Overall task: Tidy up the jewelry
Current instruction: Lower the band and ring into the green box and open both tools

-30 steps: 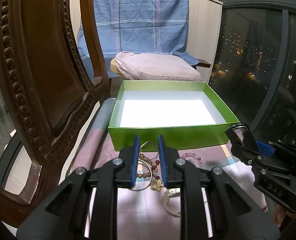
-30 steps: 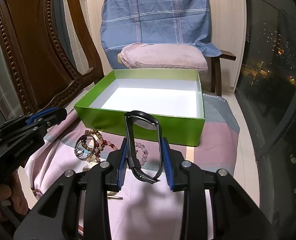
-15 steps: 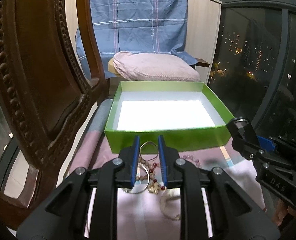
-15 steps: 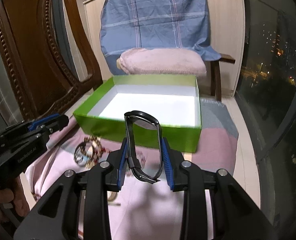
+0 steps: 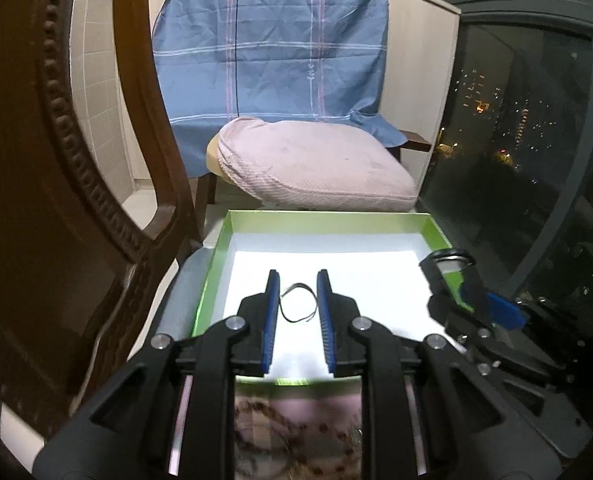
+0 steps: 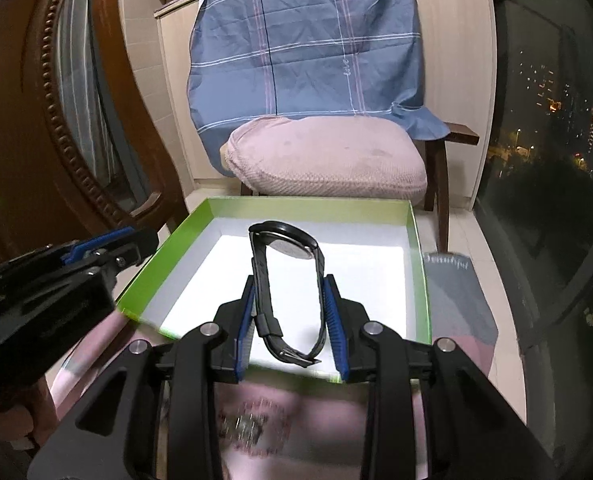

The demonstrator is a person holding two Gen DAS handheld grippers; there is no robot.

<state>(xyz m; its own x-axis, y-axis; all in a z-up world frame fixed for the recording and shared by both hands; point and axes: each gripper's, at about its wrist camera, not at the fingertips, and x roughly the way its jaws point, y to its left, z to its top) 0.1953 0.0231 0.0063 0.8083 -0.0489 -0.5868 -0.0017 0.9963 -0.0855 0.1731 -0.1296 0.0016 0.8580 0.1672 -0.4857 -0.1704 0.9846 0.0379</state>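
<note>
Nearest the lenses, the loose bead bracelets [image 6: 252, 426] have slipped back under the tools and lie blurred on the pink cloth [image 6: 324, 432]. Both tools have travelled forward and now hang over the green box [image 6: 418, 264], which a second ago lay ahead of them. The left tool [image 5: 296, 300] is narrow, pinching a thin wire bangle [image 5: 296, 302]; the right tool [image 6: 288, 304] grips a black watch [image 6: 286, 276] by its strap. Both pieces look ready to be set down on the box's white floor. Beyond the box, a grey mat [image 6: 452, 280] reads "Beautiful", and the blue checked sheet [image 6: 308, 52] carries a small word, seemingly "love".
</note>
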